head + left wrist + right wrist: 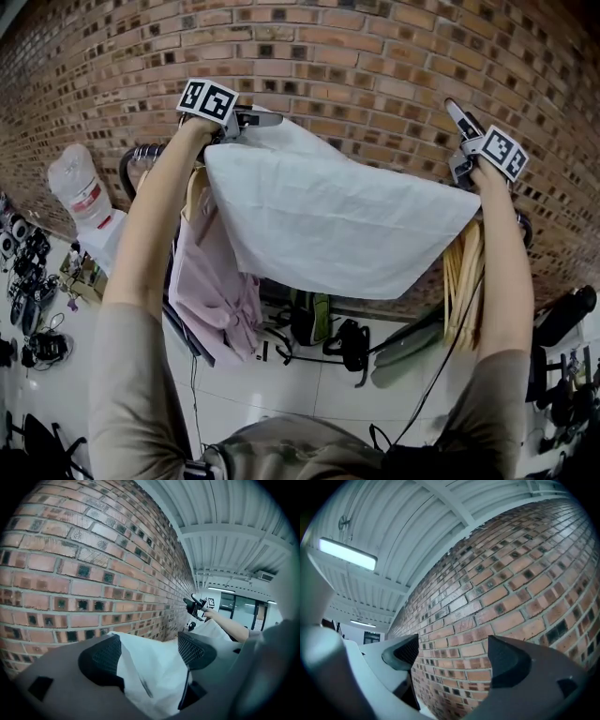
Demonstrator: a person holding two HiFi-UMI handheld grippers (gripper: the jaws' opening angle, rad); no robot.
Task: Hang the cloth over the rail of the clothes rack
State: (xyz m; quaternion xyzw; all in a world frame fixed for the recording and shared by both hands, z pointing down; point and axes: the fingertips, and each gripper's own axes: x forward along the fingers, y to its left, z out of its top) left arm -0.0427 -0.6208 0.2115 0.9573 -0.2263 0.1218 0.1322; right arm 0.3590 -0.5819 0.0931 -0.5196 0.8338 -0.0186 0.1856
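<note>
A white cloth is spread wide between my two raised arms and hangs down in front of the brick wall, over the line of the black rail of the clothes rack. My left gripper is at the cloth's upper left corner. In the left gripper view the cloth lies loosely between its widely parted jaws. My right gripper is at the cloth's upper right corner, pointing up. Its jaws stand wide open with only brick wall between them. The rail's middle is hidden by the cloth.
A pink garment hangs on the rack under the cloth's left side, and wooden hangers hang at the right. A large water bottle stands at left. Bags and gear lie on the white floor.
</note>
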